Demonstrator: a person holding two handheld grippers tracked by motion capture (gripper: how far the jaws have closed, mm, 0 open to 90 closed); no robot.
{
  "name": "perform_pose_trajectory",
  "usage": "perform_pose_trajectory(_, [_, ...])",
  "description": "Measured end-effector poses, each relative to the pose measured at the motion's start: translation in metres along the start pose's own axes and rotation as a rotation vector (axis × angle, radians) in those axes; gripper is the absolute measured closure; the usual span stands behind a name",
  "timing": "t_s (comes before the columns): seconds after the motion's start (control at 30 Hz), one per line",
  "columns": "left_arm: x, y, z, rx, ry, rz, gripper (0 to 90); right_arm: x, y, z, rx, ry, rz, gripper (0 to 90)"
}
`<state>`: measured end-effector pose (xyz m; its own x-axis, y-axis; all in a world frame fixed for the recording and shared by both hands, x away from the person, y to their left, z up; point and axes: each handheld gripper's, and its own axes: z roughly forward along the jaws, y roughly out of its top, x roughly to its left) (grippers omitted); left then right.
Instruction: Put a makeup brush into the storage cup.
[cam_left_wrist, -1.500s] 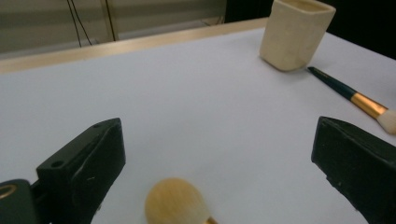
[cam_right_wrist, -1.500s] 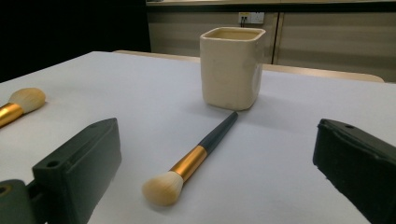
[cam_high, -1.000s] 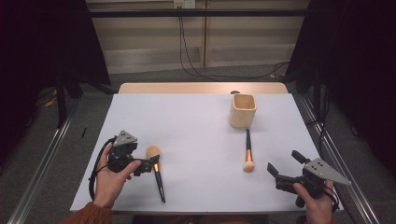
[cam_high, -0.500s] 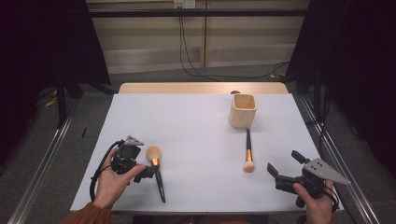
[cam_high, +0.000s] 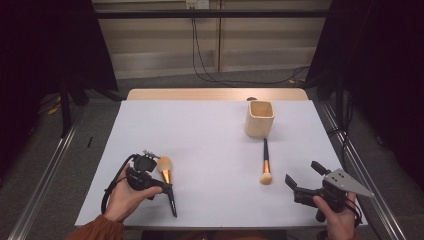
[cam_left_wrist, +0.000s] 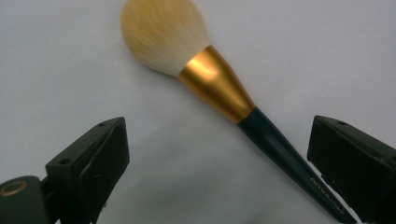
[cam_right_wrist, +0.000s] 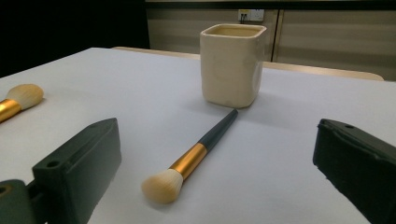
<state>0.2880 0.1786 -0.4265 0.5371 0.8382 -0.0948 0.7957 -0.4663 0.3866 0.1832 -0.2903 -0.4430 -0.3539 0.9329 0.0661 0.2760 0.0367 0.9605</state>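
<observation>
A large powder brush (cam_left_wrist: 210, 79) with a gold ferrule and dark handle lies on the white table (cam_high: 210, 140) at the front left. My left gripper (cam_left_wrist: 219, 163) hovers just over it, open, with its jaws on either side of the handle. In the high view the left gripper (cam_high: 150, 180) sits right beside the large brush (cam_high: 167, 180). A smaller brush (cam_right_wrist: 196, 156) lies ahead of my right gripper (cam_right_wrist: 219, 172), which is open and empty. Its handle points at a cream square cup (cam_right_wrist: 231, 65). In the high view the right gripper (cam_high: 303, 173) is at the front right.
The cup (cam_high: 260, 118) stands upright at the back right, with the small brush (cam_high: 265, 162) just in front of it. The table's front edge runs close under both hands. A wooden strip (cam_high: 215, 94) borders the far edge, and metal rails run along both sides.
My left gripper has moved right and toward the front, closing in on the large brush and tipping down over it. The right gripper and both brushes have stayed put.
</observation>
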Motion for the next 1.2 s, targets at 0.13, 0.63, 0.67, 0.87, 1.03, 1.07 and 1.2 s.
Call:
perform_pose_trajectory(0.13, [-0.005,0.002,0.004,0.032,-0.013,-0.011,7.4,0.0,0.0,0.0,0.001,0.001,0.0,0.7])
perform_pose_trajectory(0.63, [-0.017,-0.001,0.019,0.158,-0.032,-0.045,16.9,0.001,0.0,0.0,0.007,0.004,-0.002,0.7])
perform_pose_trajectory(0.67, [-0.017,-0.001,0.02,0.162,-0.039,-0.046,18.0,0.001,0.0,0.001,0.007,0.004,-0.002,0.7])
perform_pose_trajectory(0.87, [-0.023,0.001,0.024,0.184,-0.006,-0.04,18.2,0.0,-0.001,0.001,0.009,0.004,-0.001,0.7])
perform_pose_trajectory(1.03, [-0.031,0.004,0.028,0.225,0.061,-0.002,19.1,0.001,-0.001,0.001,0.009,0.004,-0.001,0.7])
perform_pose_trajectory(1.07, [-0.033,0.005,0.029,0.234,0.082,0.011,19.0,0.0,-0.001,0.001,0.009,0.004,-0.001,0.7])
perform_pose_trajectory(1.2, [-0.033,0.006,0.029,0.249,0.08,0.001,20.3,0.0,-0.001,0.0,0.007,0.005,0.001,0.7])
